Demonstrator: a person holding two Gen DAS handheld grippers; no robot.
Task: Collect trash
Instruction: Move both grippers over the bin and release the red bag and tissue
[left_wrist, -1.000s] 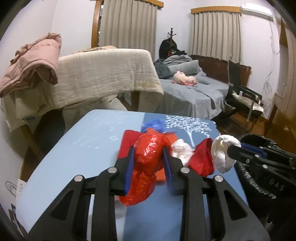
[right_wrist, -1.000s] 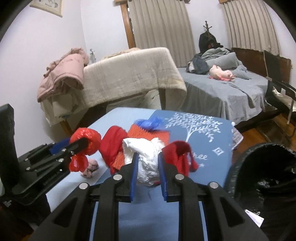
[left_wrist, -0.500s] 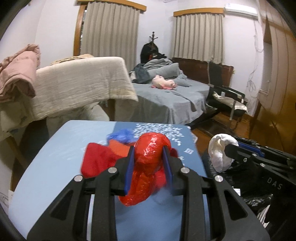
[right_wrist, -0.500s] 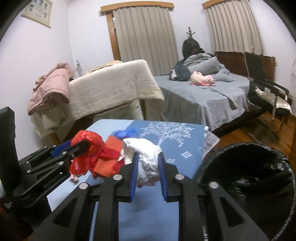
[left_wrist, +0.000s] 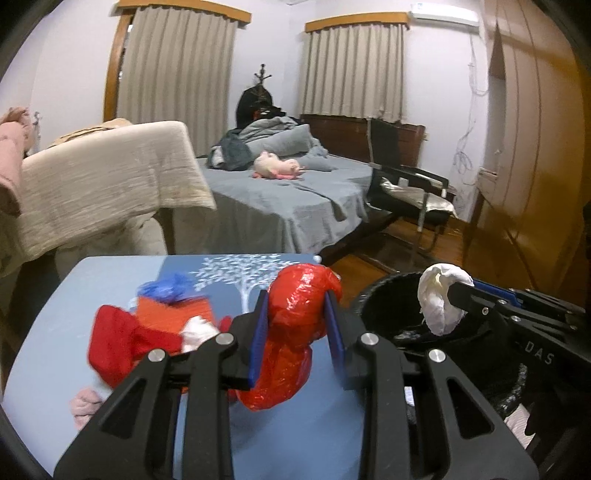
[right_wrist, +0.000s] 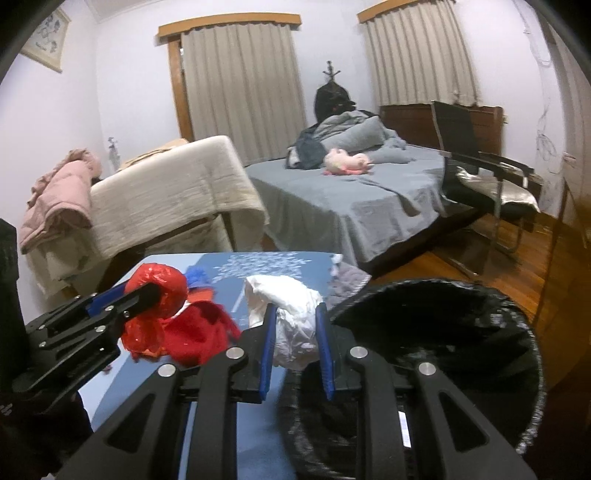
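Two claws carrying crumpled plastic waste toward the bin. The left claw (left_wrist: 297, 325) is clamped on a red plastic wad (left_wrist: 295, 332), its blue pads pressing the bulging upper part while a loose tail hangs below the fingers, above the blue tabletop (left_wrist: 92, 280) just beside the black-lined bin (right_wrist: 461, 332). The right claw (right_wrist: 295, 332) is closed on a white plastic wad (right_wrist: 291, 317), held at the bin's near rim, partly over its mouth. Both wads appear light, soft and compressible, with a slick film surface; a pinch across the thickest, most bunched part should hold best, since a thin loose edge could slide out or tear. Neither looks fragile. Both claws point forward and slope gently downward, side by side, the right nearer the bin. More red, orange and blue scraps (left_wrist: 155, 321) lie on the tabletop, on the side of the left claw away from the bin.
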